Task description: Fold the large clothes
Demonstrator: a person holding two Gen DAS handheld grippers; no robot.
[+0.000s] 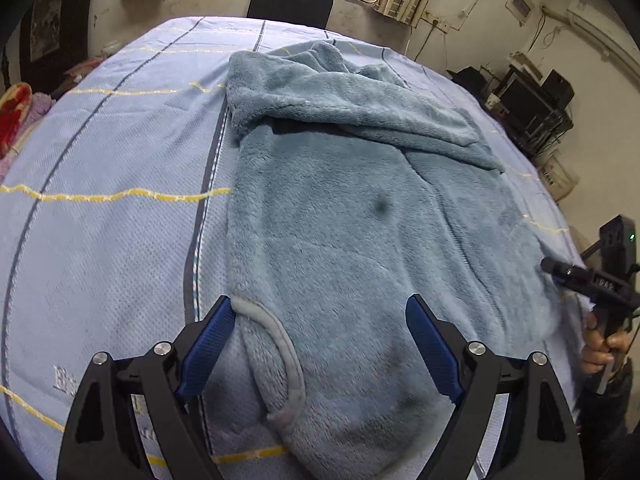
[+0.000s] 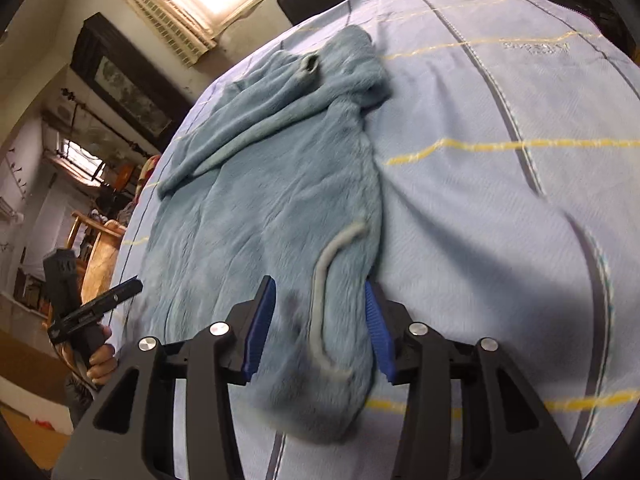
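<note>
Daylight from a window at the top of the frame falls on a bed (image 1: 100,208) spread with a pale blue sheet crossed by yellow and grey lines. Centre frame lies the fleece garment (image 1: 340,220), blue, plush, one sleeve (image 1: 360,108) folded across its upper part. Left gripper (image 1: 320,344): fingers apart, straddling the near end beside a grey trimmed edge (image 1: 280,344). Right gripper (image 2: 320,320): fingers apart over the same trim. Probably soft, limp and bulky; corners or the trimmed hem suit pinching best.
</note>
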